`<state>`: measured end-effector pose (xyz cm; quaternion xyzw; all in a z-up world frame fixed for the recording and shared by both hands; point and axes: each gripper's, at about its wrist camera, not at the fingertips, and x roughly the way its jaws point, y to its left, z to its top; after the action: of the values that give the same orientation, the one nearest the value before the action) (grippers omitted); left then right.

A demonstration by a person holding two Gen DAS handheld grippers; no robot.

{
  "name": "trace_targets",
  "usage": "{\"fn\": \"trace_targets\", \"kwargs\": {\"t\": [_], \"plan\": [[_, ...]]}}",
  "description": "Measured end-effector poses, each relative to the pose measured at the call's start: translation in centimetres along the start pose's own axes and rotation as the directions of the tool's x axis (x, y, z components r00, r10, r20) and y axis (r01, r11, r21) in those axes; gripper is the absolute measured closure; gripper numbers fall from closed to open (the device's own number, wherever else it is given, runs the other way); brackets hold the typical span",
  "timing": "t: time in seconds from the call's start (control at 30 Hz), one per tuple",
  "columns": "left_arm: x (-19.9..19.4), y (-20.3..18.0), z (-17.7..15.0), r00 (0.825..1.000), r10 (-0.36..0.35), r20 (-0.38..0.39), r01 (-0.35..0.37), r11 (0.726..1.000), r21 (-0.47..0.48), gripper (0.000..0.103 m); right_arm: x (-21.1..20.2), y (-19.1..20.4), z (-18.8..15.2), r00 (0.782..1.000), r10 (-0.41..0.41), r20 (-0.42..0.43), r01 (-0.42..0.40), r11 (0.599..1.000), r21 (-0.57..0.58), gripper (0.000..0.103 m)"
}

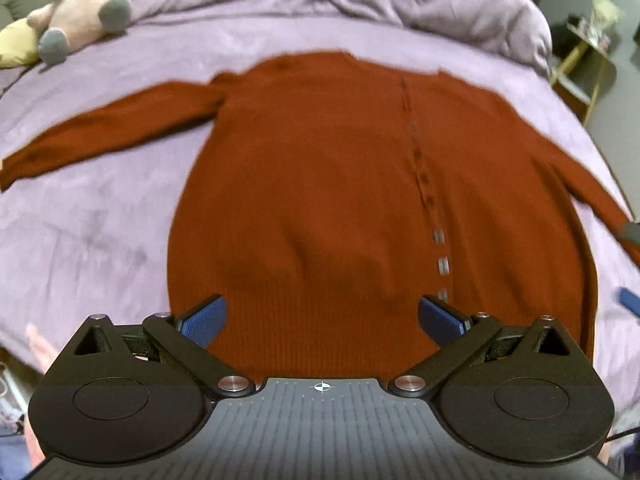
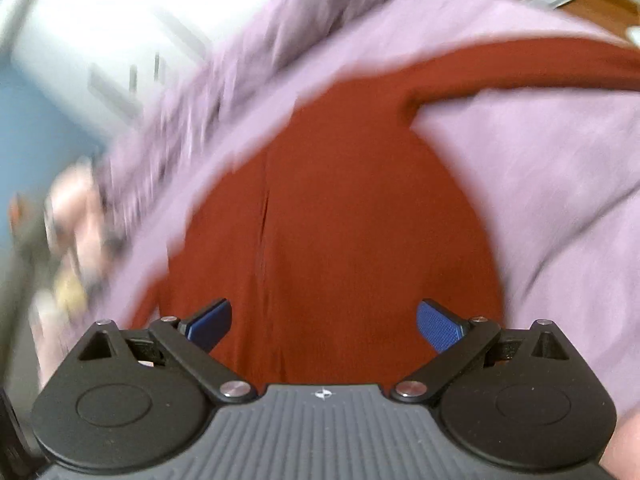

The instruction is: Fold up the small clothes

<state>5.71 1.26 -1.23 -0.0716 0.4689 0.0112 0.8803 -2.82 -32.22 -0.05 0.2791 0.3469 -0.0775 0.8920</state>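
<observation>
Both blue-padded jaws of the left hand-held gripper and right hand-held gripper are held wide and empty above the rust cardigan, spread flat on the lavender bed; folding seems unstarted, so a sleeve must be gripped next.

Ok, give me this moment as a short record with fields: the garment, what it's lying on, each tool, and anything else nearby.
garment: rust-red cardigan, spread flat, button line running down it
sleeves: left sleeve stretched out to the side; the other runs toward the right edge of the view
surface: purple bedcover, rumpled at the far end
left tool: open, above the cardigan's hem, holding nothing
right tool: open, over the cardigan, holding nothing; view blurred
nearby: pink stuffed toy at the far left corner of the bed
folding: not yet begun
</observation>
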Motion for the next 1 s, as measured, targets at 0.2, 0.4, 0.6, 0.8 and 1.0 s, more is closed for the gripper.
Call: {"fn": "trace_targets", "kwargs": {"t": [0.2,0.4,0.6,0.8,1.0], "plan": [[2.6,-0.2,2.0,0.999,0.012,0.035,-0.011,0.999,-0.030,0.000,-0.7,-10.1,3.4,0.948,-0.108,0.301,0.050,0.980,0.193,0.004],[5.0,-0.1,3.0,1.000,0.010,0.014,-0.009,0.996,-0.088,0.000,0.7,-20.5,4.4,0.949,-0.141,0.281,-0.032,0.845,0.534,0.059],[6.8,0.2,3.2,0.999,0.044,-0.007,-0.045,0.992,-0.116,0.000,1.0,-26.5,4.3,0.930,-0.162,0.329,-0.122,0.710,0.694,0.067],[8.6,1.2,2.9,0.997,0.051,-0.058,-0.058,0.988,-0.139,0.000,2.1,-27.6,4.3,0.907,-0.240,0.345,-0.117,0.645,0.755,0.091],[10.1,1.8,2.8,0.988,0.107,-0.111,-0.115,0.991,-0.068,0.000,3.5,-25.1,9.4,0.907,-0.319,0.277,0.052,0.734,0.677,0.096]]}}
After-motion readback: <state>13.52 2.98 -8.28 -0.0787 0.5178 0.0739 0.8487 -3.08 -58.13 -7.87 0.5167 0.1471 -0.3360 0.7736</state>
